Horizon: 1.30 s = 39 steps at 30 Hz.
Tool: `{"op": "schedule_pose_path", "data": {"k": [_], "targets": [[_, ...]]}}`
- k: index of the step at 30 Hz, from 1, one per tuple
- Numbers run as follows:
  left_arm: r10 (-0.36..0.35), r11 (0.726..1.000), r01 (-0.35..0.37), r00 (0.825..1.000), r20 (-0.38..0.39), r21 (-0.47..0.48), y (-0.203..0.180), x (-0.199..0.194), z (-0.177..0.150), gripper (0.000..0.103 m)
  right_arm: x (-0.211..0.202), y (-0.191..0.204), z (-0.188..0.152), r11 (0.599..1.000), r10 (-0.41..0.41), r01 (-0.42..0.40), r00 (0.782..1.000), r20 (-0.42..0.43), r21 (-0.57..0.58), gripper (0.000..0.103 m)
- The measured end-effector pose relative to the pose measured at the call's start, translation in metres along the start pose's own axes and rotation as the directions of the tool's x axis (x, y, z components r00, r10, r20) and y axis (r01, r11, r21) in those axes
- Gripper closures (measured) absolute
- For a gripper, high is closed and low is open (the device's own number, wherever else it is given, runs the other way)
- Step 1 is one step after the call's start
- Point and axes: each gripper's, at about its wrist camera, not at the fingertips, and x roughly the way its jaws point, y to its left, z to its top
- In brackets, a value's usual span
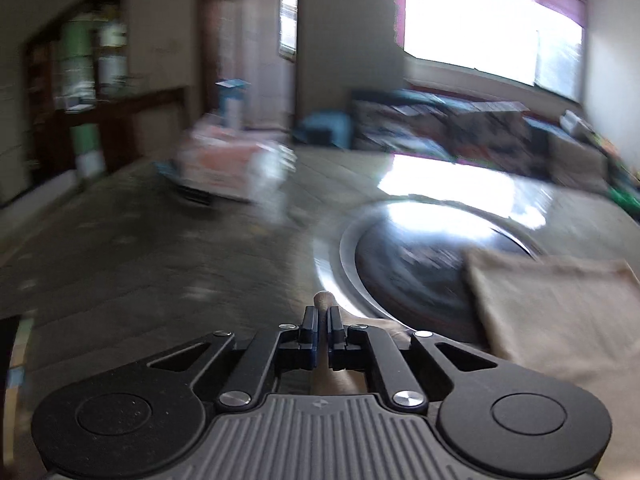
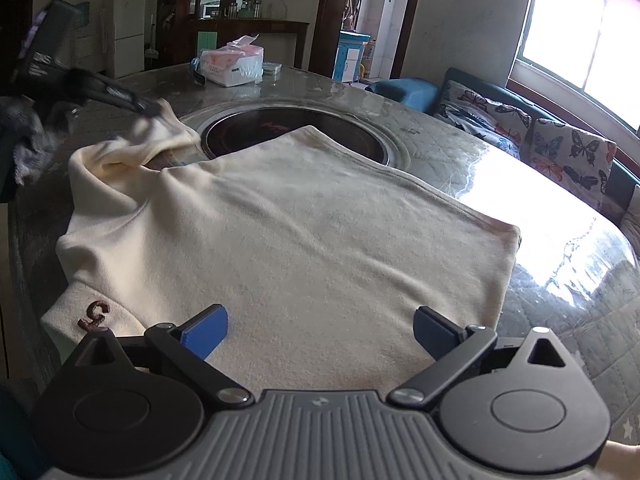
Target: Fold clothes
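A cream sweater (image 2: 300,240) lies spread on the round table (image 2: 440,132), partly over the central metal hotplate (image 2: 288,128). A brown embroidered mark (image 2: 94,314) shows at its near left. My right gripper (image 2: 320,328) is open and empty, just above the sweater's near edge. My left gripper (image 1: 323,320) is shut on a cream sleeve end (image 1: 324,300); in the right wrist view it shows at the far left (image 2: 148,110), lifting the sleeve (image 2: 160,132) off the table. The sweater body shows at the right of the blurred left wrist view (image 1: 560,320).
A pink-and-white tissue pack (image 2: 234,64) and a small tray (image 2: 272,68) stand at the table's far side. A sofa with butterfly cushions (image 2: 560,148) runs along the right under a bright window. A white fridge (image 2: 128,28) and dark cabinet stand at the back.
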Motion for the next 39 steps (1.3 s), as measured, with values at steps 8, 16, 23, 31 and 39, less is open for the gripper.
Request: {"op": "schedule_pose_path", "data": {"k": [8,16,23,31,39], "targets": [[0.219,0.972,-0.214,0.974,0.050,-0.096,0.040,-0.024,-0.018,0.098,0.001,-0.001,-0.001,1.000,0.002,-0.002,1.000,-0.002,0.008,0.000],[0.316,0.942,-0.319,0.948,-0.043,-0.105,0.060,-0.016,-0.034,0.093,0.002,-0.002,-0.001,1.000,0.004,-0.004,1.000,-0.005,0.008,0.000],[0.269,0.953,-0.273,0.962,-0.051,-0.130,0.055,-0.035,-0.032,0.086,0.003,-0.003,0.000,1.000,0.009,-0.009,1.000,-0.007,0.010,0.000],[-0.151,0.987,0.154,0.985,-0.087,0.035,-0.027,-0.049,-0.039,0.086,0.003,-0.001,-0.001,1.000,0.005,-0.005,1.000,-0.008,0.007,0.000],[-0.208,0.963,0.226,0.969,-0.130,0.145,-0.072,-0.040,-0.052,0.081,0.005,-0.004,-0.002,0.999,0.018,-0.018,1.000,-0.012,0.038,0.000]]}}
